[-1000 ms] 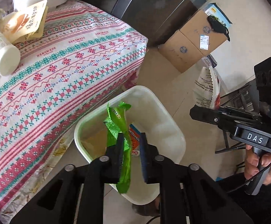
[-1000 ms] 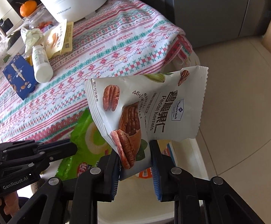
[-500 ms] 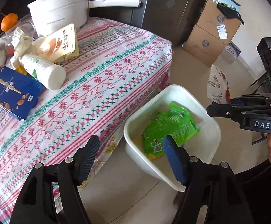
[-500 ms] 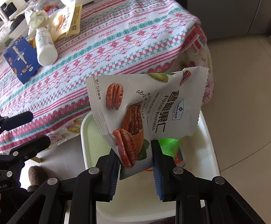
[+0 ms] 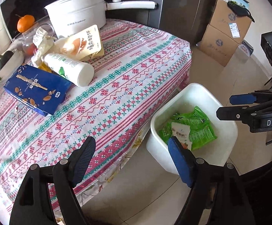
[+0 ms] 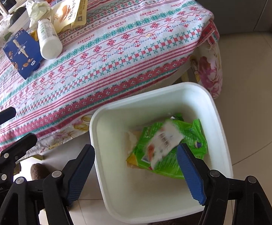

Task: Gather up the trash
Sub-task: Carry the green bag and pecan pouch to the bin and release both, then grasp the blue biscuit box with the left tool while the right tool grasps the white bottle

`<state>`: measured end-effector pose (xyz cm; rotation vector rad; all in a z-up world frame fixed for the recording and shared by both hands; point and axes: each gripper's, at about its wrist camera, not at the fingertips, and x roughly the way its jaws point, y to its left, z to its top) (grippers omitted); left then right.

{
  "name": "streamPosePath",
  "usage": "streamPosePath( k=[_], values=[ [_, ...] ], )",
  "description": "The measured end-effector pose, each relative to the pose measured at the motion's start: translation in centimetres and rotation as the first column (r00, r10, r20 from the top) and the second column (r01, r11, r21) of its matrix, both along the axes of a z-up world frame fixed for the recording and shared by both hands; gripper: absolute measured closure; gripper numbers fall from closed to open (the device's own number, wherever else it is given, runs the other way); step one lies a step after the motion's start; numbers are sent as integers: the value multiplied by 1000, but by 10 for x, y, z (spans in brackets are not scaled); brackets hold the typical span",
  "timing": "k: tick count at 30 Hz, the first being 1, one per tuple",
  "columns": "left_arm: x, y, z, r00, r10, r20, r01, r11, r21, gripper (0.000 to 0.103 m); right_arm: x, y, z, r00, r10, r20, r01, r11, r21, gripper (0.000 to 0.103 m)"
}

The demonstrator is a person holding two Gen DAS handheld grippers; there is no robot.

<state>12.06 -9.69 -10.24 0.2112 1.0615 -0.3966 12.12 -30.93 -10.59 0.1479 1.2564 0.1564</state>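
Note:
A white bin (image 5: 192, 93) (image 6: 154, 93) stands on the floor beside the table. In it lies a green wrapper (image 5: 199, 129) (image 6: 192, 131), with a white pecan bag (image 5: 180, 133) (image 6: 164, 140) blurred just above it, free of any pad. My right gripper (image 6: 136, 150) hangs over the bin, jaws opening, nothing between them. My left gripper (image 5: 130, 146) is over the table's edge beside the bin, jaws also opening and empty. On the cloth lie a blue box (image 5: 36, 90), a white bottle (image 5: 70, 69), a cream pouch (image 5: 83, 43) and crumpled paper (image 5: 42, 41).
A white pot (image 5: 76, 16) with a long handle and an orange (image 5: 25, 23) sit at the table's far side. Cardboard boxes (image 5: 225, 35) stand against the wall beyond the bin. The patterned tablecloth (image 5: 126, 75) hangs over the table's edge near the bin.
Both grippers opened. The green wrapper left my left gripper and lies in the bin; the pecan bag dropped from my right gripper into it. The left view swung toward the table.

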Motion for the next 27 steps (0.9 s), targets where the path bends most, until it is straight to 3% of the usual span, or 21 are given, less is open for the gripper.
streamPosePath(
  k=[10,17,20,22,27],
  values=[
    [7,21,2,999,49,-13,-49,999,0,21,8,11,4,1000,2,7,-2,1000,1,24],
    [28,55,7,982,181,-44,-183,983,-34,21,16,23,9,1000,12,22,-12,1000,-9,24],
    [45,78,10,955,295,-35,-297,953,-57,16,22,31,15,998,28,49,-26,999,-34,24],
    [59,96,12,923,382,-35,-384,919,-90,10,26,36,18,997,38,62,-34,998,-52,23],
    [97,139,6,855,512,-86,-519,838,-168,10,43,47,22,996,46,73,-42,997,-58,23]
  ],
)
